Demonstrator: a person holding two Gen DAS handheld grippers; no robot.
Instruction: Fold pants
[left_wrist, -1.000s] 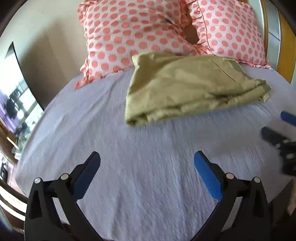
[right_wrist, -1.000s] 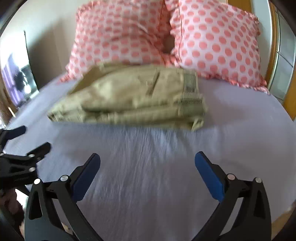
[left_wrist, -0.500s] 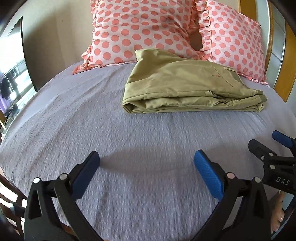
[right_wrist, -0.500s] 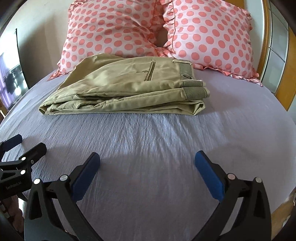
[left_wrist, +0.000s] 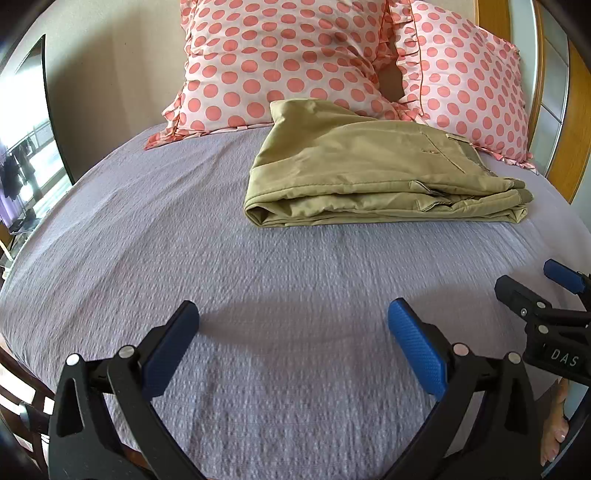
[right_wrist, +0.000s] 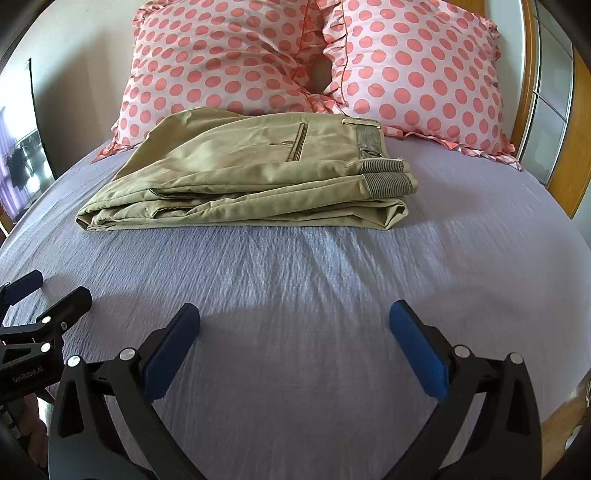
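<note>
Khaki pants (left_wrist: 373, 177) lie folded in a flat stack on the lilac bedsheet, just in front of the pillows; they also show in the right wrist view (right_wrist: 258, 173), waistband to the right. My left gripper (left_wrist: 293, 332) is open and empty, low over the sheet near the bed's front edge, well short of the pants. My right gripper (right_wrist: 294, 334) is open and empty, likewise near the front edge. Each gripper shows at the side of the other's view: the right one (left_wrist: 546, 291), the left one (right_wrist: 40, 295).
Two pink polka-dot pillows (left_wrist: 280, 55) (right_wrist: 413, 66) lean at the head of the bed behind the pants. A wooden bed frame (right_wrist: 569, 155) runs along the right. A dark screen (left_wrist: 33, 122) stands at the left. Lilac sheet (right_wrist: 314, 266) lies between grippers and pants.
Both grippers pulled back from the pants toward the bed's front edge and steadied, staying open. The folded pants stayed in place.
</note>
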